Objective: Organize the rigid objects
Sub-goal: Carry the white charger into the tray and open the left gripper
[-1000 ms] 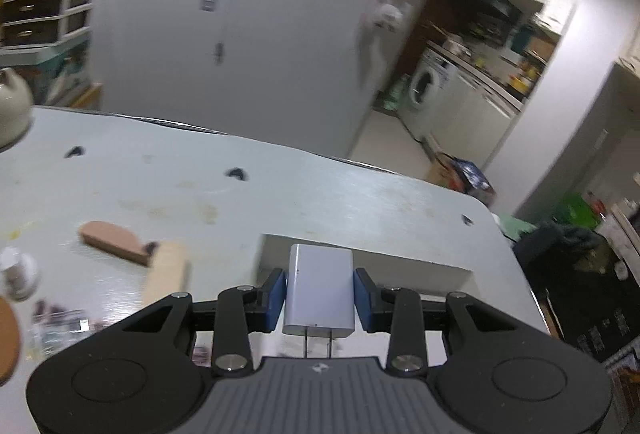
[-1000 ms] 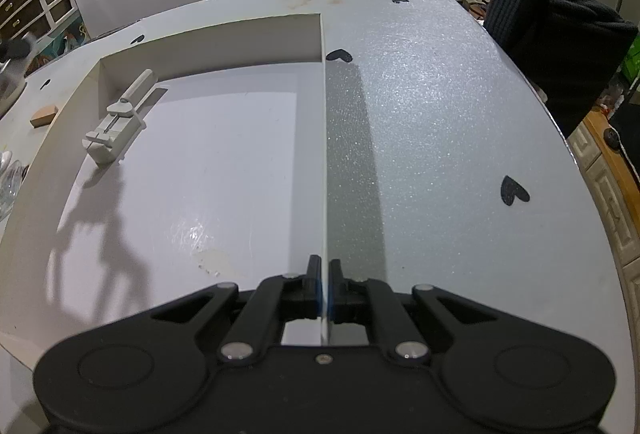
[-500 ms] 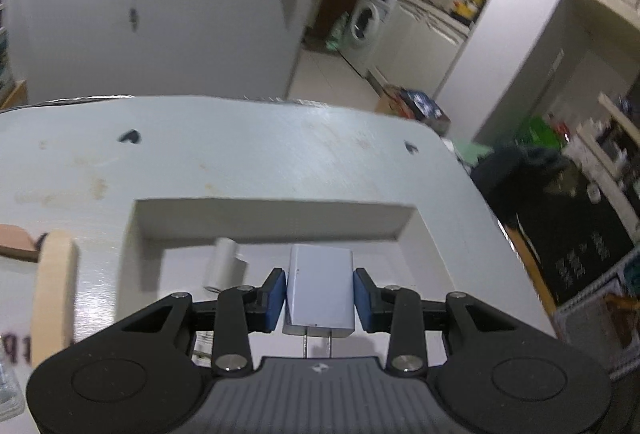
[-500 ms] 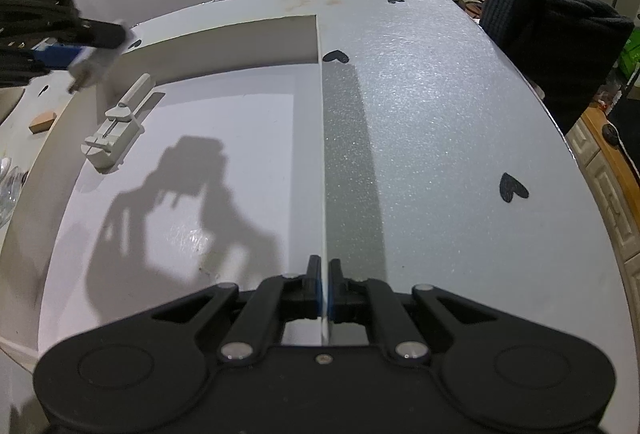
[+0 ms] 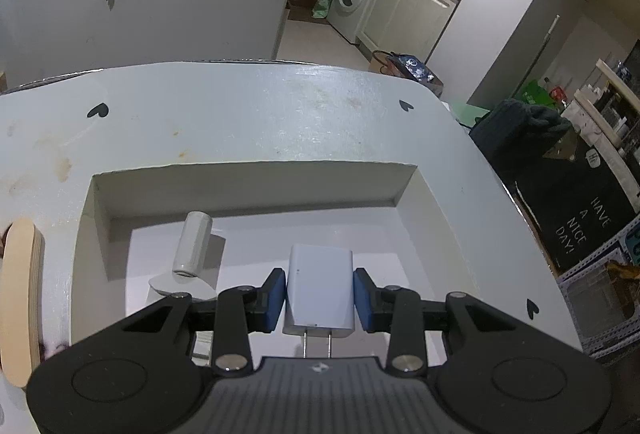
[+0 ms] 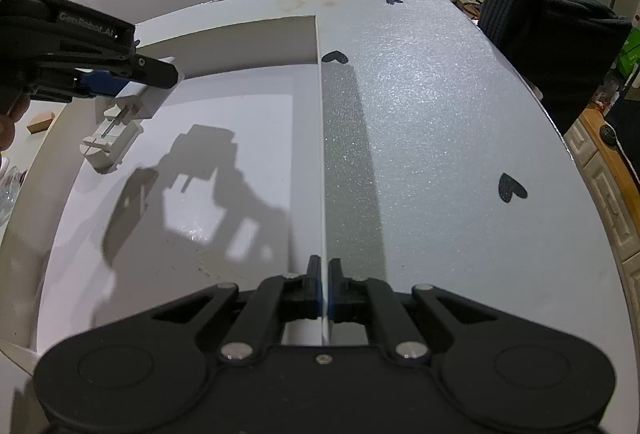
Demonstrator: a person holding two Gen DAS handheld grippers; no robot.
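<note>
A: Where's the left gripper (image 5: 320,296)?
B: Pinching the white charger (image 5: 319,294) above the box (image 5: 256,190), beside a white clip (image 5: 191,248); next, lower and release. The right gripper (image 6: 324,284) pinches the box wall (image 6: 321,154)

2 grippers: the left gripper (image 5: 320,298) and the right gripper (image 6: 324,284); 1 white charger (image 5: 320,294); 1 white box (image 5: 256,190); 1 white clip-like tool (image 6: 114,138) lying in it; 2 wooden pieces, 1 wooden ring (image 5: 20,298) and 1 wooden block (image 6: 40,122); 3 black heart marks on the table (image 6: 460,114) in the right wrist view
</note>
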